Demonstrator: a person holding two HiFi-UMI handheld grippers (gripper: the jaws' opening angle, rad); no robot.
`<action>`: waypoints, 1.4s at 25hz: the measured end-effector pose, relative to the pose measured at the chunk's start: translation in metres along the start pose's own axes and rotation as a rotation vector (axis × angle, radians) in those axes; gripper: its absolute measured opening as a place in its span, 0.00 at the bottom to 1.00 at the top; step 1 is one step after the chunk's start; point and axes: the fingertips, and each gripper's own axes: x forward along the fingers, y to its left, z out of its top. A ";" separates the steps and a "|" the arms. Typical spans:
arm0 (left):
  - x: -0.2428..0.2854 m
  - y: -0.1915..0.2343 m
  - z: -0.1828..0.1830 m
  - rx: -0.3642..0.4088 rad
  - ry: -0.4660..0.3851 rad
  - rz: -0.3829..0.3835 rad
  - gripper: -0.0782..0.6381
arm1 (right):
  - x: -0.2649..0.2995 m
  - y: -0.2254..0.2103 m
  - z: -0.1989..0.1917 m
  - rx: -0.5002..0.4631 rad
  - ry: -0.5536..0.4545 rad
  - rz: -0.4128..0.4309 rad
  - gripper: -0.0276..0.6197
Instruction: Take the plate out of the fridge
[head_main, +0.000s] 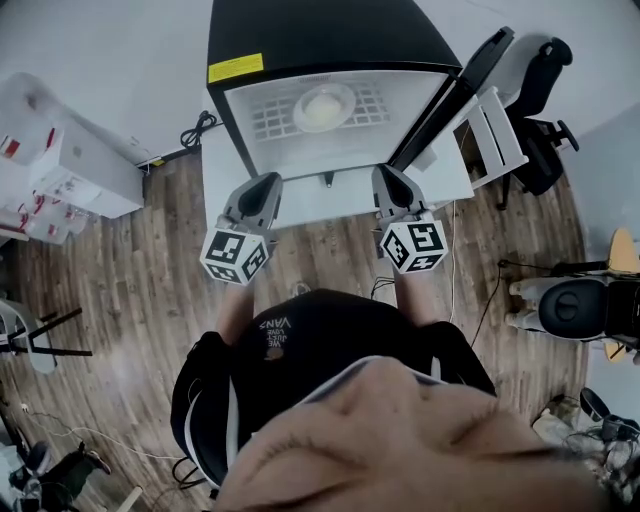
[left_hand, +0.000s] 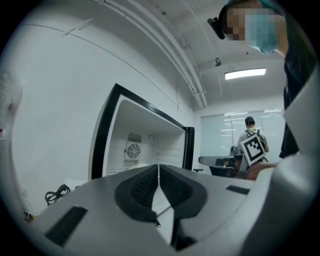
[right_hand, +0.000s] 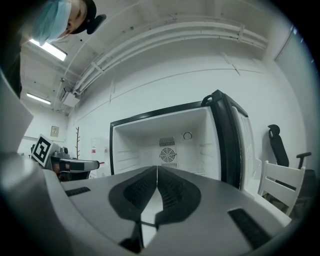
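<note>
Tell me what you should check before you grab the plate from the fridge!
1. Fridge door open: ok.
2. Plate in sight on the wire shelf: ok.
3. Left gripper open to grab: not ok, shut and empty.
4. Right gripper open to grab: not ok, shut and empty.
5. Grippers at the plate: not ok, both are outside the fridge.
6. Anything on the plate: cannot tell.

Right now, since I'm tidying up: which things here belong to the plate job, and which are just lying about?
Job: open fridge; plate on its wire shelf; left hand-held gripper and right hand-held gripper, both shut and empty.
Lying about: white boxes; black office chair; cable by the wall.
</note>
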 end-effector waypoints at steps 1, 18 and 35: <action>0.001 0.002 -0.001 -0.005 0.001 -0.006 0.13 | 0.002 0.000 -0.001 0.000 0.003 -0.006 0.06; 0.038 0.011 -0.005 -0.015 0.018 -0.057 0.13 | 0.028 -0.017 -0.006 -0.002 0.026 -0.026 0.06; 0.093 0.024 -0.019 -0.126 0.052 0.033 0.13 | 0.069 -0.053 -0.003 -0.007 0.043 0.064 0.06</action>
